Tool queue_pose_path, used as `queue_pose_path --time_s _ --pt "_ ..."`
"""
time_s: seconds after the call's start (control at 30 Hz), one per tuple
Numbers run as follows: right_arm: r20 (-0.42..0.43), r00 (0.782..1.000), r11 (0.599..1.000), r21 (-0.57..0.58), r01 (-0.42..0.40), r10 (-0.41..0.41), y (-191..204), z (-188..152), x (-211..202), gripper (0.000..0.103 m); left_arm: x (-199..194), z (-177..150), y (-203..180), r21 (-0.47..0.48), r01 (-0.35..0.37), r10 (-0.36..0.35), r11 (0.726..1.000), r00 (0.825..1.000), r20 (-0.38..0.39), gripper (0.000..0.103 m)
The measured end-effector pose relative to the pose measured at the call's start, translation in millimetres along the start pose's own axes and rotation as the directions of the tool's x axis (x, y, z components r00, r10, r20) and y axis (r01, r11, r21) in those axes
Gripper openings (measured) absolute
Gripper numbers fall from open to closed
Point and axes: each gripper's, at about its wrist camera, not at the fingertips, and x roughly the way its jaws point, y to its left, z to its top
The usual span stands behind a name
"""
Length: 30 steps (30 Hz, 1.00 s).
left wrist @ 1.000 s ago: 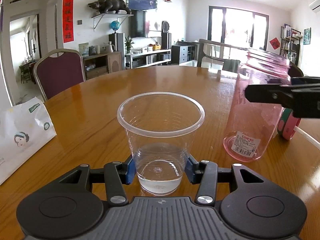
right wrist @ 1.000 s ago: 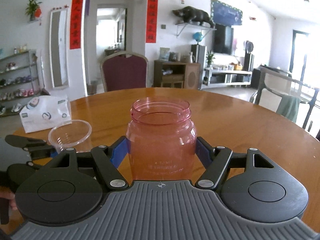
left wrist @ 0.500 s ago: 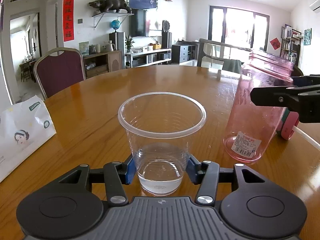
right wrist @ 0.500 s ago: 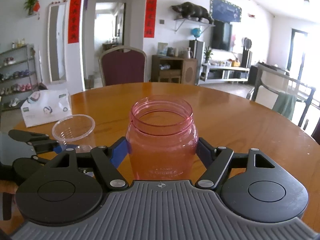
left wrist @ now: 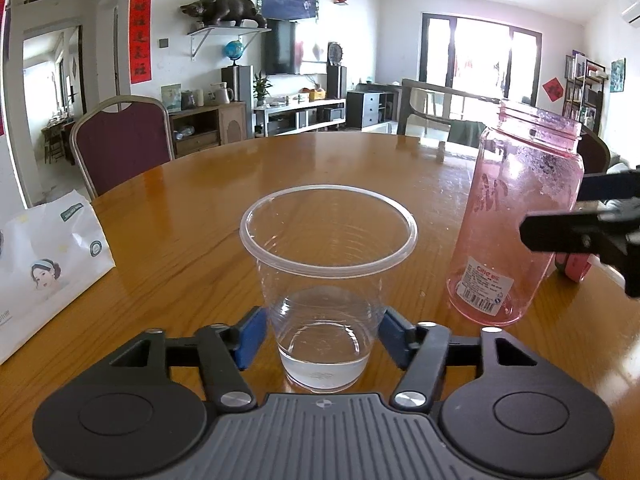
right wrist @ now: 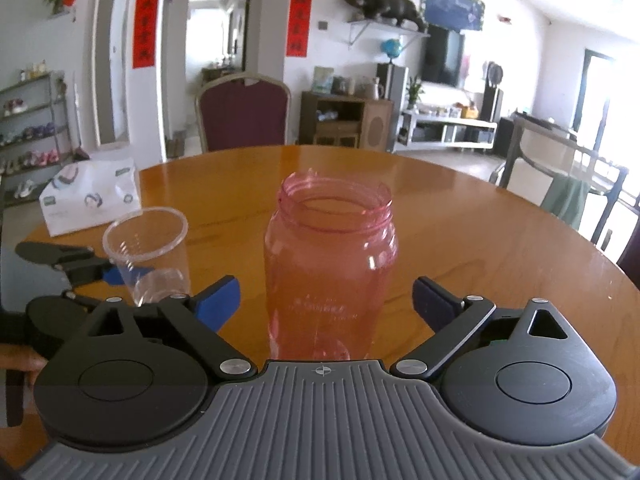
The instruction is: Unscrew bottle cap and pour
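Note:
My left gripper (left wrist: 322,334) is shut on a clear plastic cup (left wrist: 326,264) that stands on the wooden table (left wrist: 192,216) with a little water in its bottom. A pink open-mouthed bottle (left wrist: 516,224) stands upright on the table to the cup's right, uncapped. In the right wrist view the bottle (right wrist: 330,268) stands between the blue pads of my right gripper (right wrist: 326,300), which is open with a gap on each side. The cup (right wrist: 150,254) and my left gripper (right wrist: 120,276) show at the left there. A pink cap (left wrist: 574,268) lies behind the bottle, mostly hidden.
A white tissue pack (left wrist: 44,264) lies on the table at the left, also in the right wrist view (right wrist: 90,196). A maroon chair (left wrist: 120,144) stands at the table's far edge. Another chair (right wrist: 560,188) stands at the right.
My right gripper has opened and let go of the pink bottle, which now stands upright on the table instead of tilted. The left gripper and cup have not moved.

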Motion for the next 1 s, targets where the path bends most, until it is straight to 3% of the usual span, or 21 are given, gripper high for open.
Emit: queue_pose_path --time_s 0.17,0.3,0.73,1.0 --pt "-0.029 1.0 1.0 0.013 -0.005 0.005 0.8 -3.2 0.8 0.101 -2.3 1.8 2.2 0.002 0.009 -0.009 1.0 1.0 0.005 0.094" --pt "-0.039 0.999 1.0 0.023 -0.011 0.012 2.4 -3.9 1.2 0.103 -4.5 2.8 3.7 0.002 0.017 -0.017 1.0 1.0 0.004 0.101" --pt "-0.126 0.986 0.994 0.044 -0.104 0.109 8.2 -2.6 -9.2 0.103 -19.1 -0.9 -0.7 0.02 0.087 -0.086 0.996 0.996 -0.038 0.103" --pt "-0.176 0.977 0.993 0.028 -0.115 0.118 20.7 3.4 -27.1 0.103 -37.1 -4.7 -6.9 0.042 0.135 -0.132 0.99 0.989 -0.066 0.102"
